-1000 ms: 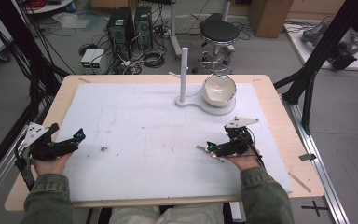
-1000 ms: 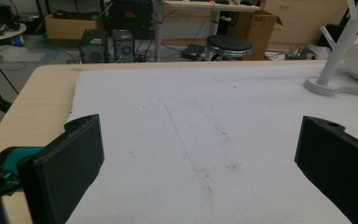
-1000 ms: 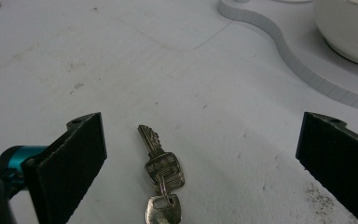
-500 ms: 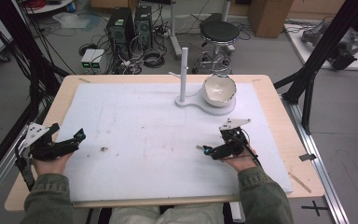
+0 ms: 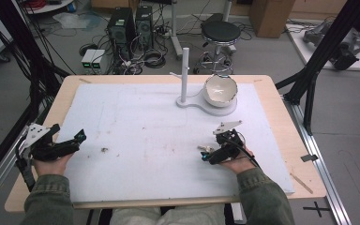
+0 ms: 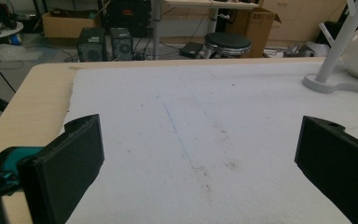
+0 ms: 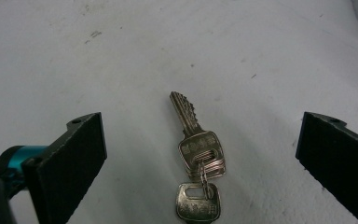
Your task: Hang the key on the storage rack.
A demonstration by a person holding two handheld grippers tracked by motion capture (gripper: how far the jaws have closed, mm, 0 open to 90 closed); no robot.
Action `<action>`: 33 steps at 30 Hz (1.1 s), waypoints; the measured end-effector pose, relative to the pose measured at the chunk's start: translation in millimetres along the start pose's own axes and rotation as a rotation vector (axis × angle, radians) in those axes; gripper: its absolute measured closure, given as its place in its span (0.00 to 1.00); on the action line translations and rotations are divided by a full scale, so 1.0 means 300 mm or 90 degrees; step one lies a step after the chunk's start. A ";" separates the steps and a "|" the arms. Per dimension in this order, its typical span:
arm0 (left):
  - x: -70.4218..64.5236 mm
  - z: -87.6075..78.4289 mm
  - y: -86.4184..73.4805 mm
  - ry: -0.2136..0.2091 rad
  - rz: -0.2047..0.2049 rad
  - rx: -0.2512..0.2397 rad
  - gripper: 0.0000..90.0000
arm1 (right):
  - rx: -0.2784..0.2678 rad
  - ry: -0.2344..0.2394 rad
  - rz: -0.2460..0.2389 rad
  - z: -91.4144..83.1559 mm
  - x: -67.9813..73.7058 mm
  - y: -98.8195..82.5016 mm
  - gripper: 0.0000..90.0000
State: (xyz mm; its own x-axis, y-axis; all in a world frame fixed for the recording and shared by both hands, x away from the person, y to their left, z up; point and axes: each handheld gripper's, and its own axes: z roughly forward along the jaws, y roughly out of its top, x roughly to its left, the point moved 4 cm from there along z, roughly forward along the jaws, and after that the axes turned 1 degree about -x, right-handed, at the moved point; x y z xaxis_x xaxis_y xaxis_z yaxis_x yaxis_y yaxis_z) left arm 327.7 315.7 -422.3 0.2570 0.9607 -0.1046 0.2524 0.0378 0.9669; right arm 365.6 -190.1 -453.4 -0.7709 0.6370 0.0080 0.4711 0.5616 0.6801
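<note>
Lying flat on the white mat of the surface, the bunch of keys sat between the wide-apart jaws of the right tool, touching neither. The left tool, jaws also spread with nothing between them, rested near the mat's left edge, well apart from the keys.

I am seeing a small bunch of silver keys lying flat on the white counter; two or three stacked keys are pointing their toothed blade away from my right tool's camera, tilted slightly left; a thin ring is joining them to another key head nearer the camera; in the high view the keys are lying at the near right.
</note>
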 end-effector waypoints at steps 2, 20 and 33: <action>0.000 0.000 0.000 0.000 -0.001 -0.001 0.02 | 0.004 0.002 -0.001 0.006 0.004 0.000 0.01; -0.002 0.003 -0.002 -0.003 0.002 0.004 0.02 | 0.045 0.011 -0.034 0.037 0.023 0.000 0.24; -0.002 0.003 -0.003 -0.002 0.004 0.005 0.02 | 0.065 -0.014 -0.030 0.048 0.023 0.005 0.50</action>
State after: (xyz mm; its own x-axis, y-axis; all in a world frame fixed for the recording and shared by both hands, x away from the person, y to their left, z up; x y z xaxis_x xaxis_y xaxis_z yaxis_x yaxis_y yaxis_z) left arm 328.3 314.8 -423.1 0.2615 0.9601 -0.0988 0.2586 0.0290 0.9656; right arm 367.1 -177.1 -463.0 -0.7843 0.6191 -0.0389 0.4763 0.6412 0.6017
